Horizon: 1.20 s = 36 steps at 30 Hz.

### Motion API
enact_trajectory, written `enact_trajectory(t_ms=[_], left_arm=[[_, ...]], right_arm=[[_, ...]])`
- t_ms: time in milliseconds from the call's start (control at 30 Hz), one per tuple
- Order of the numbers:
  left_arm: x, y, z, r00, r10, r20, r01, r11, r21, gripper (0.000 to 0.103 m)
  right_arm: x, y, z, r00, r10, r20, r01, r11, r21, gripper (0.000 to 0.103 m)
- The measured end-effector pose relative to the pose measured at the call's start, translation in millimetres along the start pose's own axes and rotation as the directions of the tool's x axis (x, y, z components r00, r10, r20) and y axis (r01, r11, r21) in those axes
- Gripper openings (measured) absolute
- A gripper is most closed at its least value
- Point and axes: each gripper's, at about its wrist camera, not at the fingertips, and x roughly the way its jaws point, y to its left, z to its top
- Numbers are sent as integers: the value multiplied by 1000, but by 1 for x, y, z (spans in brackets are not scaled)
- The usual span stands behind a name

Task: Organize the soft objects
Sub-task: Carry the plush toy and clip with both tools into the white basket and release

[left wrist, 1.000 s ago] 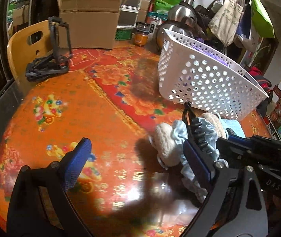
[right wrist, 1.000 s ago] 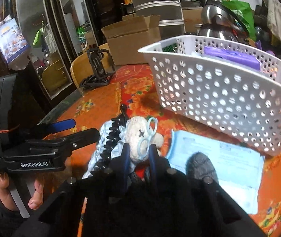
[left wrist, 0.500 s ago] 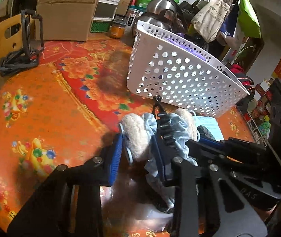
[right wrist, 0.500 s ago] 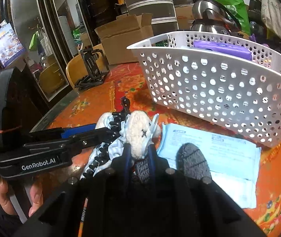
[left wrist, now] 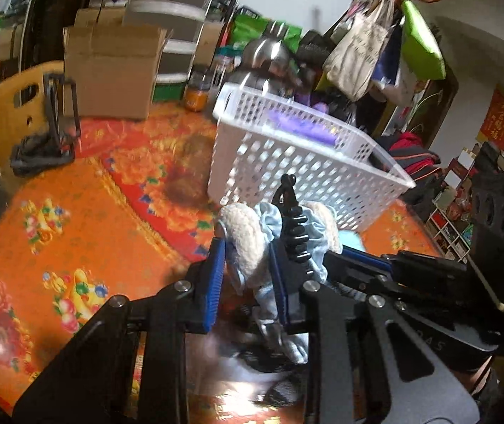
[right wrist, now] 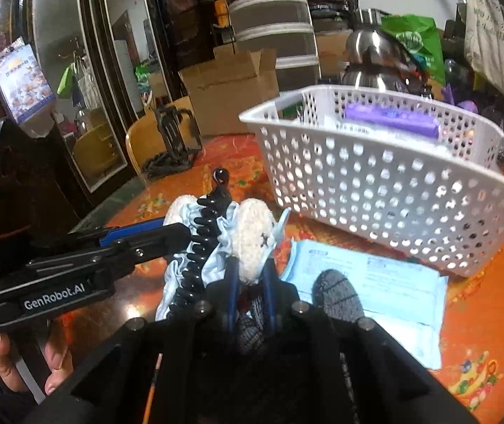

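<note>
A soft bundle hangs between both grippers: two cream fluffy pads (left wrist: 244, 233) (right wrist: 255, 236), light blue ruffled fabric (left wrist: 317, 238) (right wrist: 175, 279) and a black spiral cord (left wrist: 294, 226) (right wrist: 198, 247). My left gripper (left wrist: 248, 265) is closing, its blue pads pressing on one cream pad. My right gripper (right wrist: 250, 275) is also closing, squeezing the other cream pad. Each gripper shows in the other's view, the left gripper (right wrist: 177, 228) and the right gripper (left wrist: 340, 254). Just beyond stands a white perforated basket (left wrist: 305, 169) (right wrist: 393, 190) holding a purple item (right wrist: 393, 120).
A grey sock (right wrist: 336, 293) lies on a light blue paper packet (right wrist: 393, 289) below the basket. On the orange flowered tablecloth (left wrist: 75, 219), a cardboard box (left wrist: 110, 74), a black stand (left wrist: 50, 134) and a steel kettle (left wrist: 269, 60) stand at the back. A yellow chair (left wrist: 7, 113) is left.
My left gripper went from wide open to shut on the cream pad. Both grippers have risen a little with the bundle, towards the basket.
</note>
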Motion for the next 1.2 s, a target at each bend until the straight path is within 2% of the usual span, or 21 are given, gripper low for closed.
enact_trajectory(t_ms=[200, 400, 600, 733, 900, 1033, 1200], left_arm=[[-41, -22, 13, 996, -32, 88, 28, 999, 44, 23], [-68, -50, 37, 987, -74, 141, 62, 994, 86, 23], [-70, -83, 85, 981, -124, 151, 108, 988, 108, 23], [-60, -111, 122, 977, -154, 147, 134, 982, 136, 23], [-28, -143, 163, 978, -181, 107, 165, 976, 138, 23], [8, -168, 184, 984, -167, 68, 155, 975, 158, 23], [56, -189, 196, 988, -153, 20, 147, 975, 168, 23]], right_arm=[[-46, 10, 11, 995, -15, 99, 18, 999, -34, 11], [-86, 10, 30, 985, -45, 168, 56, 996, -62, 11], [-110, -8, 65, 973, -96, 212, 112, 991, -67, 11], [-118, -35, 93, 967, -128, 219, 139, 989, -39, 11], [-118, -77, 124, 960, -193, 204, 198, 980, -6, 11], [-112, -104, 135, 951, -246, 185, 250, 968, 5, 11], [-95, -138, 136, 952, -271, 141, 269, 963, 31, 11]])
